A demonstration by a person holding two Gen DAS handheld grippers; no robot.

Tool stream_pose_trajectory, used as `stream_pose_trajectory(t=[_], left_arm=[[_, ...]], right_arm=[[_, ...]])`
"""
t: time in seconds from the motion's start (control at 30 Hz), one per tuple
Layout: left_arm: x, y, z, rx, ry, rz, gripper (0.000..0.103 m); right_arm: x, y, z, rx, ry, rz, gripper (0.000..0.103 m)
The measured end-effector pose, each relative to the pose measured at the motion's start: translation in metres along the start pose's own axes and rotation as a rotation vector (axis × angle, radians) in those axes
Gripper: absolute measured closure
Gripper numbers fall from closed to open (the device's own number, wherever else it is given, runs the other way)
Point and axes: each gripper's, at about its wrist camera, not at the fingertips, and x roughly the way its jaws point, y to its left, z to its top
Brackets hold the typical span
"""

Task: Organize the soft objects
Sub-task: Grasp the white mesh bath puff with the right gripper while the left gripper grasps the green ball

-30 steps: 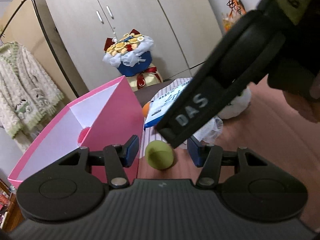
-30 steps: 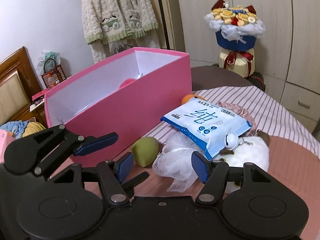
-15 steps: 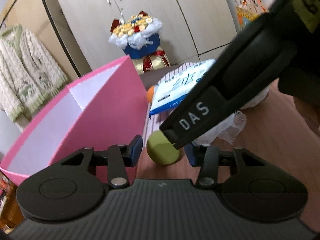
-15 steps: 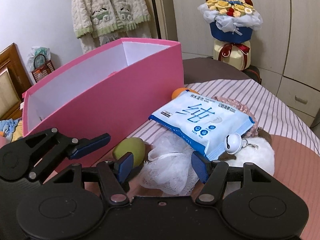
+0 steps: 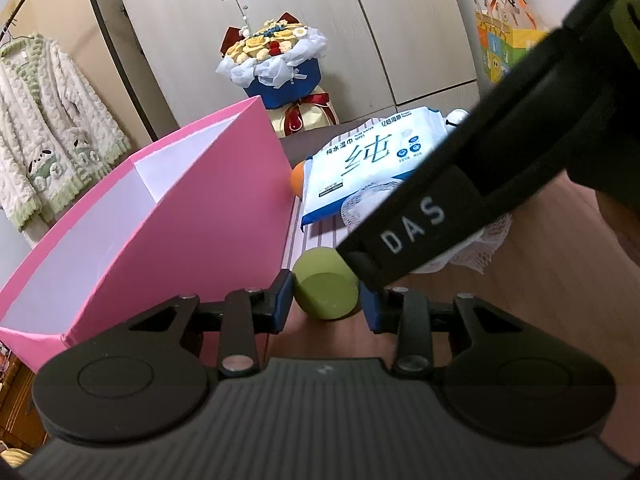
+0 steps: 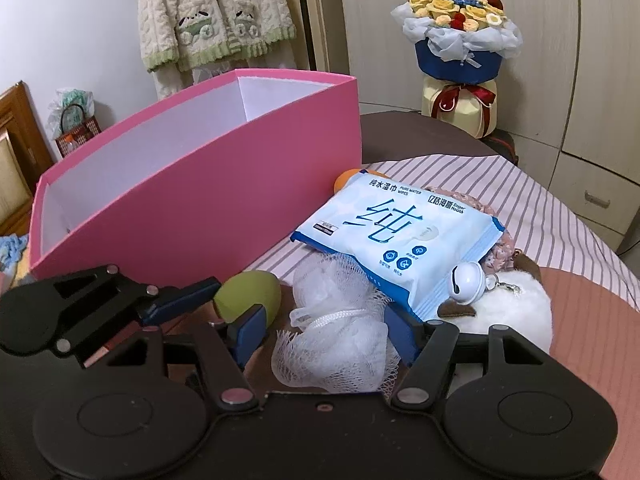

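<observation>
Left gripper (image 5: 326, 300) fingers clamped on green sponge (image 5: 325, 294) beside pink box (image 5: 192, 236), on the surface. Right gripper (image 6: 326, 330) fingers apart around white mesh puff (image 6: 336, 336), its arm crossing the left view. Wipes pack (image 6: 394, 232) piled over puff, plush (image 6: 516, 308) and bell (image 6: 466, 282) close by.

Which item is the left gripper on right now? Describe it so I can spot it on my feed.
Find the big pink box; at the foot of its long near wall, left of the white mesh bath pouf, sits a green egg-shaped sponge. The left gripper has its jaws shut on it. It is the only smooth, olive-green item in the pile.
</observation>
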Motion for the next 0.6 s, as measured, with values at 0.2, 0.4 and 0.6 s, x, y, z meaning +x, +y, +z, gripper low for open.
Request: stream_pose_trajectory(t=[0.2, 0.4, 0.6], left_arm=[[-0.003, 0.001, 0.000, -0.012, 0.004, -0.012, 0.071], [-0.010, 0.004, -0.001, -0.022, -0.012, -0.024, 0.072], [-0.019, 0.007, -0.003, -0.020, -0.031, -0.034, 0.072]], right_arm=[[0.002, -0.001, -0.002, -0.009, 0.026, -0.031, 0.033], [-0.001, -0.007, -0.005, 0.000, 0.034, -0.043, 0.052], [-0.010, -0.012, -0.010, 0.043, 0.021, -0.030, 0.066]])
